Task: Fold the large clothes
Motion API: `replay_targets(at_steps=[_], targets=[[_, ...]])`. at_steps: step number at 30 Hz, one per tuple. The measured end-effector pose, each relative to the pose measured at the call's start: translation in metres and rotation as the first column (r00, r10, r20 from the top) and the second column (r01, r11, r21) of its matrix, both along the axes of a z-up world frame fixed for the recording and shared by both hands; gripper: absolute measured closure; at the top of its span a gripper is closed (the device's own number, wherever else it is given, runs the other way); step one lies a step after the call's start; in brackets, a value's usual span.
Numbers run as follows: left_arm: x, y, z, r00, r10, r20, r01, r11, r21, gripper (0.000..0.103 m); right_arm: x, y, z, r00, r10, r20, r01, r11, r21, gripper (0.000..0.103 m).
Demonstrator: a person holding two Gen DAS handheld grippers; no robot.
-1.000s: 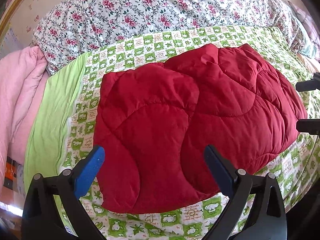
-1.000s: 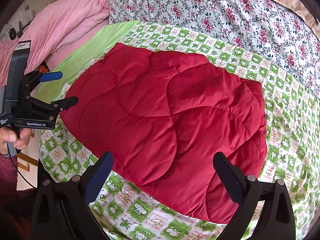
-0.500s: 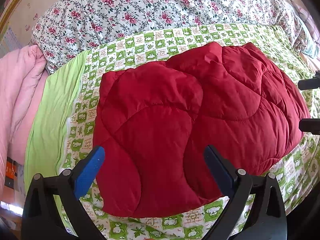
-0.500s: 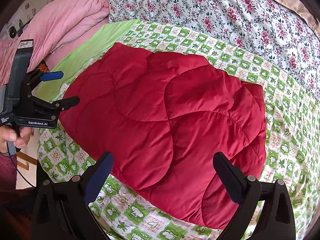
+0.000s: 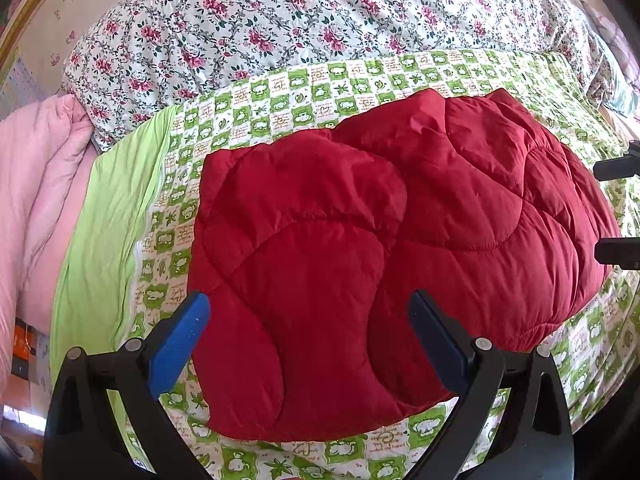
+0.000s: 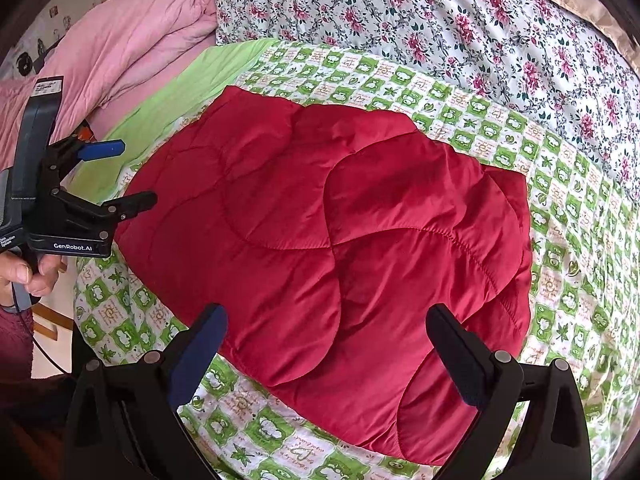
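Note:
A red quilted padded garment [image 5: 360, 248] lies folded into a flat bundle on the green checked sheet [image 5: 304, 92]; it also shows in the right wrist view [image 6: 332, 240]. My left gripper [image 5: 308, 308] is open and empty, hovering above the garment's near left edge. It appears in the right wrist view [image 6: 132, 172] at the garment's left side. My right gripper [image 6: 326, 320] is open and empty above the garment's near edge. Its fingertips [image 5: 616, 170] show at the right border of the left wrist view.
A floral quilt [image 6: 460, 20] lies along the back of the bed. A pink duvet [image 6: 120, 52] is heaped at the left, beside a plain green sheet strip [image 5: 108, 220]. The bed edge drops off at the near left, where my hand [image 6: 24, 276] holds the left gripper.
Both grippers have drawn slightly nearer the garment, so it sits a little lower in view. They stay open and empty. The garment has not moved.

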State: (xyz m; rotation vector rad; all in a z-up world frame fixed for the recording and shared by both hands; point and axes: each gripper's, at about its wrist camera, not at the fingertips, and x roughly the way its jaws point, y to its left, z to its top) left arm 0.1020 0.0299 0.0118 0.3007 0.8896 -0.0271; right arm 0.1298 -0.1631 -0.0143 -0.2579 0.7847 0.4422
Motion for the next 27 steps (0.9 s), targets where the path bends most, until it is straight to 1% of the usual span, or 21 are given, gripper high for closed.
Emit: replay_targets(at_steps=[11,27], targets=[[0.0012,-0.0010,0.0016,1.000,-0.011,0.010,0.011,1.000,-0.013,0.003,0.0024,-0.0017,0.0014,1.000,0.000,0.003,0.000,1.000,0.007,0.003],[0.0022,-0.0024,0.0033,1.000,-0.008,0.017,0.008,1.000,-0.009,0.003,0.0048,-0.0011,0.0052,1.000,0.005,0.009,-0.005,1.000,0.010,0.003]])
